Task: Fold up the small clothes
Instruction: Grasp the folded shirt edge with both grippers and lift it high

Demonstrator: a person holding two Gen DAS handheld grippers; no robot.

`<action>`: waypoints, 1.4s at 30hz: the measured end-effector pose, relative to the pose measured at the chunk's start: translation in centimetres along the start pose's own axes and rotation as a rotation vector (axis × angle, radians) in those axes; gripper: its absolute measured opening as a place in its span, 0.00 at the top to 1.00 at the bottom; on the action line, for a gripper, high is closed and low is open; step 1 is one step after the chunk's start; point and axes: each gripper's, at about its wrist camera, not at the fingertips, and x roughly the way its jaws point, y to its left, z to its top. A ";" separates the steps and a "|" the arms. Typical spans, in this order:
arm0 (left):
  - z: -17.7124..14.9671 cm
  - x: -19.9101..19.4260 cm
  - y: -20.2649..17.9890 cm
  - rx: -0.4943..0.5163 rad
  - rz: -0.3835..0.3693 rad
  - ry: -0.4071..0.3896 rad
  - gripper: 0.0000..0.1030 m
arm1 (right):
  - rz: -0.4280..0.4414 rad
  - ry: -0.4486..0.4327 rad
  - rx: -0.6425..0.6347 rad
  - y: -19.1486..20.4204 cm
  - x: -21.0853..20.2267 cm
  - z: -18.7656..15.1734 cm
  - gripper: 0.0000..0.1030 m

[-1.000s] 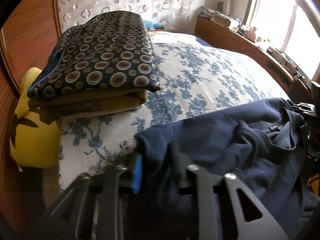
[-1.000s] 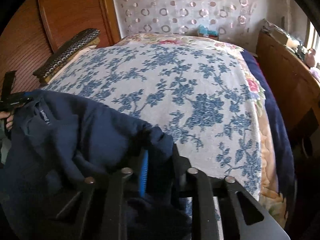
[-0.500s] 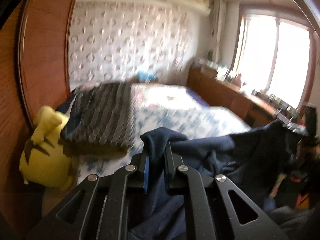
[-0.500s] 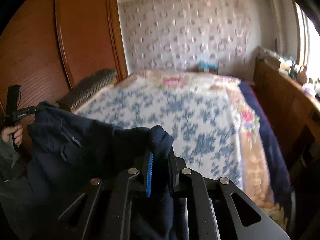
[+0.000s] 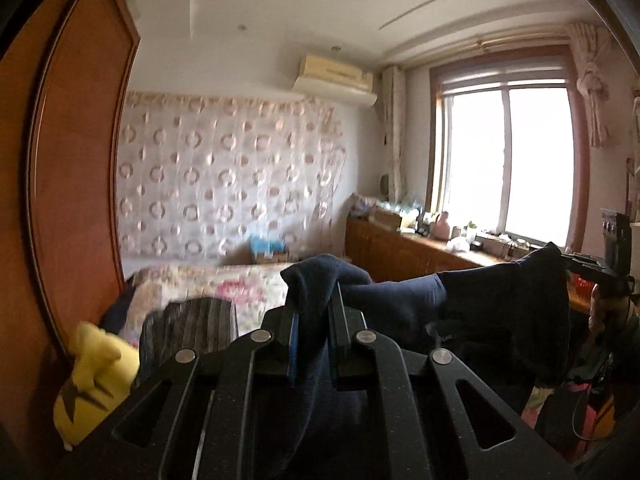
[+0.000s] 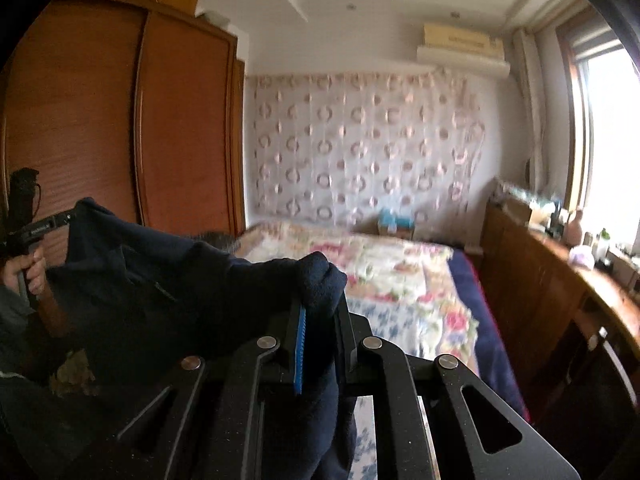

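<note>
The wardrobe (image 6: 120,120) fills the left of the right wrist view, doors shut, its lower part hidden behind cloth. The bed (image 6: 400,276) lies below, covered by a flowered spread; its near end is cut off by the gripper frames in both views. The patterned curtain (image 5: 224,172) covers the far wall, blurred. The window (image 5: 516,160) is washed out by glare, so nothing beyond it can be made out. The wooden counter (image 5: 404,248) under it carries small bottles and boxes too small and blurred to identify. The air conditioner (image 5: 336,76) sits high on the wall.

The dark blue garment (image 5: 500,300) hangs in the air above the bed, stretched between the two grippers; its lower part drops out of view behind the frames. The left gripper (image 5: 314,316) is clamped on one bunched corner of the garment, cloth pinched between its pads. The right gripper (image 6: 320,312) is likewise clamped on another corner. Both sets of jaws have just been closing tighter, with the cloth between them.

A folded dark patterned cloth (image 5: 188,328) lies on the bed's left side, blurred. The yellow plush toy (image 5: 92,380) sits beside it, partly cut off by the frame. A person's hand (image 6: 30,274) holds the far gripper's handle
</note>
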 end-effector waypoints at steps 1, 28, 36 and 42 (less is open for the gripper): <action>0.7 -0.1 -0.2 0.012 0.000 -0.014 0.88 | -0.004 -0.017 -0.010 0.1 -0.7 0.6 0.89; 0.8 14.8 2.5 0.044 0.077 0.049 0.88 | -0.184 -0.005 -0.087 2.6 6.0 -0.6 0.89; -4.0 26.8 4.8 0.042 0.125 0.232 0.88 | -0.178 0.170 -0.050 0.4 20.8 -6.1 0.89; -5.5 31.2 5.6 0.042 0.144 0.320 0.88 | -0.175 0.257 -0.019 -0.6 27.6 -6.3 0.89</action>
